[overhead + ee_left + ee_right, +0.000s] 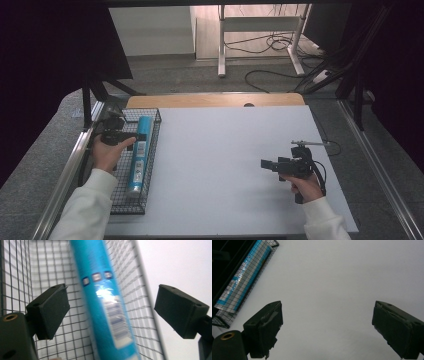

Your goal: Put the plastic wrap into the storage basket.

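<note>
A long blue tube with a barcode label lies lengthwise in a black wire basket at the table's left edge. My left gripper reaches into the basket from the left, above the tube's far half. In the left gripper view the blue tube runs between the two jaws of the left gripper, which stand wide apart and clear of it, over the basket mesh. My right gripper hovers open over the bare white table at the right. The right gripper points toward the tube and basket.
The white tabletop spans the middle, with a wooden strip along its far edge. Metal rails flank the table. Beyond it stand a desk frame and loose cables on the floor.
</note>
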A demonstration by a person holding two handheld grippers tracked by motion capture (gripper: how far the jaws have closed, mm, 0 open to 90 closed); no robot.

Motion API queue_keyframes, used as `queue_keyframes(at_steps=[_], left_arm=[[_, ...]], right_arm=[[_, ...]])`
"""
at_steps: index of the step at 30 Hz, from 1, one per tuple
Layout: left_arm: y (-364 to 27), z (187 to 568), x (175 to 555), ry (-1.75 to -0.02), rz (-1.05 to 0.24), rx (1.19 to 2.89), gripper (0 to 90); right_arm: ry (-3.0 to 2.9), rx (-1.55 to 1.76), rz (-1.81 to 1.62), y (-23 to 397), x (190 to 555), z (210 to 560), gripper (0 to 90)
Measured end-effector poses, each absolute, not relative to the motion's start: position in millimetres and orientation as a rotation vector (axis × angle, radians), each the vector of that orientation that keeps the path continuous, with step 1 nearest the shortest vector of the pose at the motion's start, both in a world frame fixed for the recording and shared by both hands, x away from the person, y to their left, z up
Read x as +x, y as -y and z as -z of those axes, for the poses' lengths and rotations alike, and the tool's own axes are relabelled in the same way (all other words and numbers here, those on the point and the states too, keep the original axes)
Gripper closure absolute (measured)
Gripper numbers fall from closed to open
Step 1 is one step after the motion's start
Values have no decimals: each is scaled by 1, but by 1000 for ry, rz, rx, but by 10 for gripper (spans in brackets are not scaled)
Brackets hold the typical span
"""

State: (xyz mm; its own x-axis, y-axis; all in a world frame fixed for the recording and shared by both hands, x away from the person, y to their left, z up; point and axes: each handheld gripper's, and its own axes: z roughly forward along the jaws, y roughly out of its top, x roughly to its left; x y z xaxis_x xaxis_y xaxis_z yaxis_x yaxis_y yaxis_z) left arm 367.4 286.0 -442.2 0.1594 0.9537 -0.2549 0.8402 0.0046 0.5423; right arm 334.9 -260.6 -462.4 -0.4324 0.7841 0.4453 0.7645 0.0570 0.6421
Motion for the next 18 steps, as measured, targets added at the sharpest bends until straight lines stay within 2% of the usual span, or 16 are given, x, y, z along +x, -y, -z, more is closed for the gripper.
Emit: queue_keyframes(at_steps=[7, 14, 18], left_arm=[[-272, 423, 328, -1494, -270, 1884, 140], [-239, 419, 288, -1301, -343, 2001, 165], [-227, 422, 266, -1234, -318, 2001, 169]], right_arm=[[-2324, 1538, -1333, 257, 332, 464, 101], [-2347, 1387, -1328, 258, 325, 465, 107], [-2339, 1339, -1314, 266, 318, 466, 107]])
